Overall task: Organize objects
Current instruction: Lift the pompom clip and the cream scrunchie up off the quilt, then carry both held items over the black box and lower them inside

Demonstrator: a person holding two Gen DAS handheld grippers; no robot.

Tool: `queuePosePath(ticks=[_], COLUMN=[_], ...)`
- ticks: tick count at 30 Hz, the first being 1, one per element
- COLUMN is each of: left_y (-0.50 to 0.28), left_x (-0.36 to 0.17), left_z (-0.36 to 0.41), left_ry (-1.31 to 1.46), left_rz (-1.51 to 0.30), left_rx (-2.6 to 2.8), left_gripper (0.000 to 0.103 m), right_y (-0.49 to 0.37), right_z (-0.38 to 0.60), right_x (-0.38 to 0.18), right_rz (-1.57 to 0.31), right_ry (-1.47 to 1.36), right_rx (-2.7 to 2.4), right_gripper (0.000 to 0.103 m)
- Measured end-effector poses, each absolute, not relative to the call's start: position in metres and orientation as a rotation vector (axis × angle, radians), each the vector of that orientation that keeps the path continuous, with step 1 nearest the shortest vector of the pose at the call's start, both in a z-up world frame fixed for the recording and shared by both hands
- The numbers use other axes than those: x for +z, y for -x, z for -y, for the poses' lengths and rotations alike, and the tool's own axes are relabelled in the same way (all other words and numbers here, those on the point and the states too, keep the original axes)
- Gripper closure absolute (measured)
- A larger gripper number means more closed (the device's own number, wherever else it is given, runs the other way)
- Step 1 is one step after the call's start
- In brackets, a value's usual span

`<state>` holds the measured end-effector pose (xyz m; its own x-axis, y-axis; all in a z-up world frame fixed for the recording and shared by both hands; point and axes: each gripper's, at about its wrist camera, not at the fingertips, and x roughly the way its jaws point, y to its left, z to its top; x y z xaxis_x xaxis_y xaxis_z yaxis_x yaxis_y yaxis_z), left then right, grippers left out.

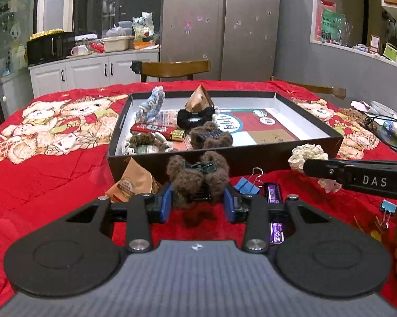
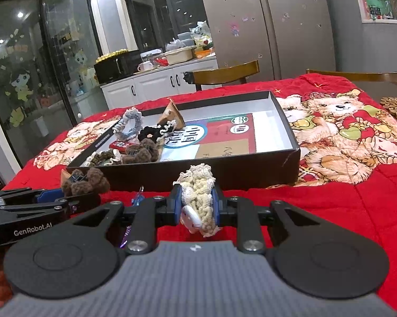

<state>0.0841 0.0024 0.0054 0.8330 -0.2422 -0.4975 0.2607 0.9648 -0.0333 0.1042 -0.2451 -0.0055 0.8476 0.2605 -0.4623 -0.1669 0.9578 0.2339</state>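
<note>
The left gripper [image 1: 197, 200] has its blue-padded fingers [image 1: 166, 198] clenched on a fuzzy brown hair claw clip [image 1: 197, 175], held above the red quilted surface [image 1: 53, 185] just before the shallow black cardboard box [image 1: 251, 158]. The right gripper [image 2: 197, 206] likewise grasps a cream crocheted scrunchie [image 2: 198, 192] between its fingers [image 2: 177, 206].

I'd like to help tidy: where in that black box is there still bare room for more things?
The box is free across its right half, over the printed sheet up to the right wall. Its left end is crowded: blue scrunchie, black scrunchie, brown fuzzy clip, red packet.
</note>
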Motion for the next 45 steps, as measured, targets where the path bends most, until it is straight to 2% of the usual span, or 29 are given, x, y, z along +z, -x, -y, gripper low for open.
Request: queuePosePath(ticks=[27,39,45], left_y=[-0.073,-0.084,-0.107], left_x=[0.035,0.101,0.143], left_z=[-0.020,-0.013,-0.001], left_ry=[0.051,0.081,0.088], left_rz=[-0.375,-0.319,-0.280], left_rx=[-0.239,-0.231,-0.252], left_gripper=[0.059,0.059,0.059], right_y=[-0.098,-0.105,-0.132], right_z=[0.262,0.268,0.272], right_x=[0.025,0.108,0.132], right_rz=[-0.418,-0.292,-0.306], right_ry=[-0.351,-0.345,-0.363], right_rx=[0.337,0.348,0.345], right_gripper=[0.077,0.077,0.077])
